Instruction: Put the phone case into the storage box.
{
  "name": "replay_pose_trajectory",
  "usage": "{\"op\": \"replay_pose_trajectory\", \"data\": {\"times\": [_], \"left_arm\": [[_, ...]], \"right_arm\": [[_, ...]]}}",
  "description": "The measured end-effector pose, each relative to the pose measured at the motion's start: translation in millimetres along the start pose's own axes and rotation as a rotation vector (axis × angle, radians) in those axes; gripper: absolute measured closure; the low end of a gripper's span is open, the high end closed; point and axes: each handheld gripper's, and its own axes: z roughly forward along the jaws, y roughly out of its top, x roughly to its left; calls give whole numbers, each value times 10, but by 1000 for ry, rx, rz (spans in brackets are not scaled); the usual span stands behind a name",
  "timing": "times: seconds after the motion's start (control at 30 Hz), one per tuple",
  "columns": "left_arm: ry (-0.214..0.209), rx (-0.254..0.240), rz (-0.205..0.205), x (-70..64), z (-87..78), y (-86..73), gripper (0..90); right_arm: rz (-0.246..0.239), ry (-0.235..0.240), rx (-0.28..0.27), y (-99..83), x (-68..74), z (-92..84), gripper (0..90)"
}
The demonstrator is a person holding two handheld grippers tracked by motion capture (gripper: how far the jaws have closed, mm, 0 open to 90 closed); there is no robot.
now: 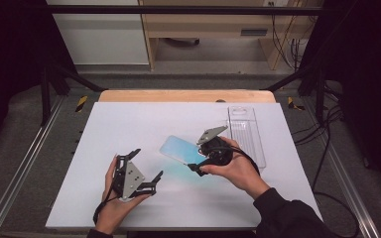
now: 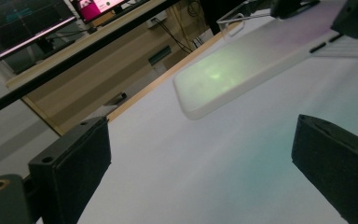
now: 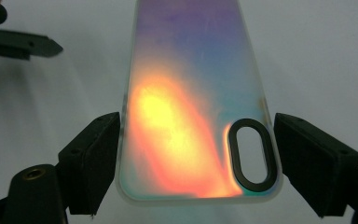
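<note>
An iridescent phone case (image 1: 177, 148) hangs tilted above the white mat, held at its camera-hole end by my right gripper (image 1: 197, 159). In the right gripper view both black jaws press the long sides of the phone case (image 3: 186, 107), next to its oval camera cutout (image 3: 252, 156). My left gripper (image 1: 146, 166) sits to the left, low over the mat, its jaws wide apart with nothing between them. In the left gripper view the phone case (image 2: 242, 70) floats ahead of my left gripper (image 2: 200, 154) and apart from it.
A clear plastic packaging tray (image 1: 246, 134) lies on the white mat (image 1: 129, 124) at the right, just beyond my right hand. The table's wooden edge (image 1: 186, 95) runs along the back. Metal rails and cables flank the table.
</note>
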Motion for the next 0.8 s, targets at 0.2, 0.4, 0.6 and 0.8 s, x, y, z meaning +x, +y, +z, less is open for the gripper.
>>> {"op": "replay_pose_trajectory", "data": {"times": [0.2,0.4,0.6,0.8], "left_arm": [[-9,-4,77,-54,222,138,51],[-4,-7,144,-34,410,278,85],[1,9,215,-28,533,363,113],[22,-5,226,-8,627,405,139]], "right_arm": [[-5,1,14,83,-56,-83,179],[0,-3,33,175,-146,-94,179],[5,-9,31,308,-205,-170,179],[6,0,39,383,-218,-195,179]]}}
